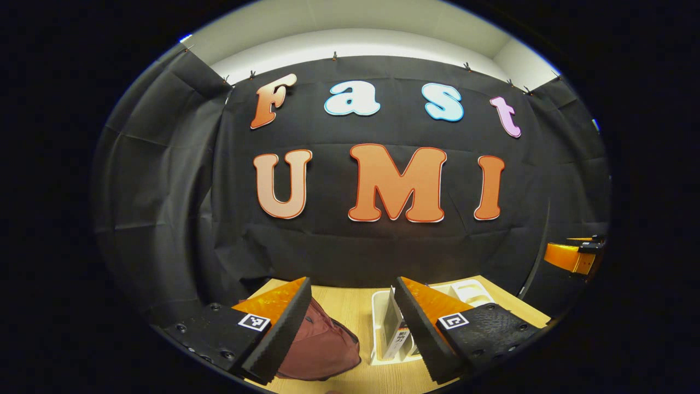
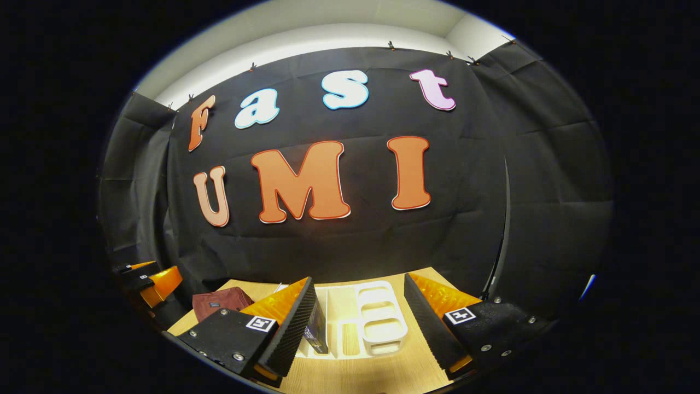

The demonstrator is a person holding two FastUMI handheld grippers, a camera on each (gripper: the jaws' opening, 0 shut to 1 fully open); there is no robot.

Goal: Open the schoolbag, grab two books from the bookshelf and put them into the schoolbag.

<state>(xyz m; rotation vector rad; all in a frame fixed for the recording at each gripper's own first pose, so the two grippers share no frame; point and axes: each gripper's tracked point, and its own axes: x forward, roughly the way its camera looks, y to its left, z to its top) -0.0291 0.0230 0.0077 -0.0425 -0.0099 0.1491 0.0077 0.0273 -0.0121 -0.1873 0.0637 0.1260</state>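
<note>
Maroon fabric schoolbag [image 1: 320, 342]: untouched, apparently closed; task not begun.
Books [image 1: 395, 328] upright in white plastic bookshelf [image 2: 377, 320] beside schoolbag; left tool [image 1: 353, 328], right tool [image 2: 358, 328] spread, empty.

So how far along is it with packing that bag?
Nothing looks done yet. The maroon schoolbag lies on the wooden table, apparently unopened. Books stand in the white bookshelf. Left gripper and right gripper both hover open, holding nothing. Opening the bag and moving two books remain.
</note>
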